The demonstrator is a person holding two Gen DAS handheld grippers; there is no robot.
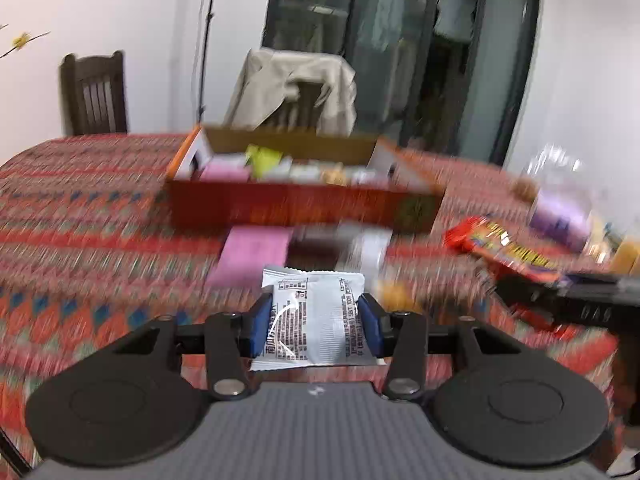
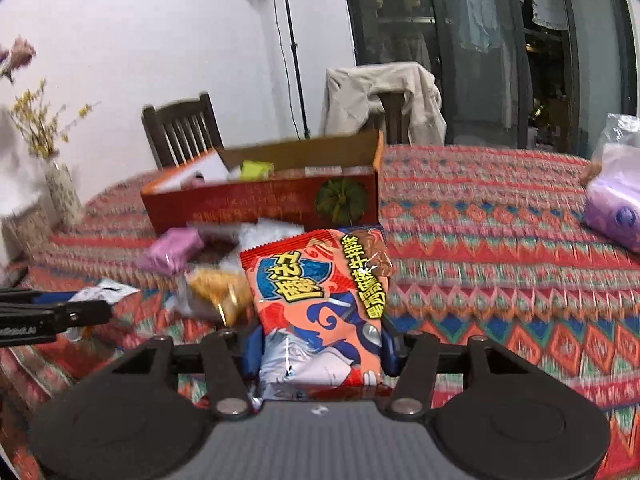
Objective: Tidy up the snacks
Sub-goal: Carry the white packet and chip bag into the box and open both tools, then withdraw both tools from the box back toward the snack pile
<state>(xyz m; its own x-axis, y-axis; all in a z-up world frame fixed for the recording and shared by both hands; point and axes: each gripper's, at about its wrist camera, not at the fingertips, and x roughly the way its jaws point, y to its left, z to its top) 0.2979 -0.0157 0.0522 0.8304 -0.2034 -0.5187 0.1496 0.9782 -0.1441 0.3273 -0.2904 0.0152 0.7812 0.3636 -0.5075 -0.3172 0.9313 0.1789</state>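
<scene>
My left gripper [image 1: 316,316] is shut on a small white snack packet [image 1: 316,320] with printed text and holds it above the patterned tablecloth. My right gripper [image 2: 320,340] is shut on a red snack bag [image 2: 320,300] with blue and yellow print, held above the table. The red bag also shows at the right of the left wrist view [image 1: 504,248]. A red cardboard box [image 1: 304,204] with open flaps stands ahead and holds several snacks; it also shows in the right wrist view [image 2: 260,204]. The left gripper shows at the left edge of the right wrist view [image 2: 52,314].
Loose snacks lie in front of the box: a pink packet [image 1: 256,252], a white one [image 1: 368,252], a yellow one [image 2: 220,292]. A clear bag with purple packs [image 2: 616,200] lies at right. A vase [image 2: 60,192] stands far left. Chairs [image 2: 184,132] stand behind the table.
</scene>
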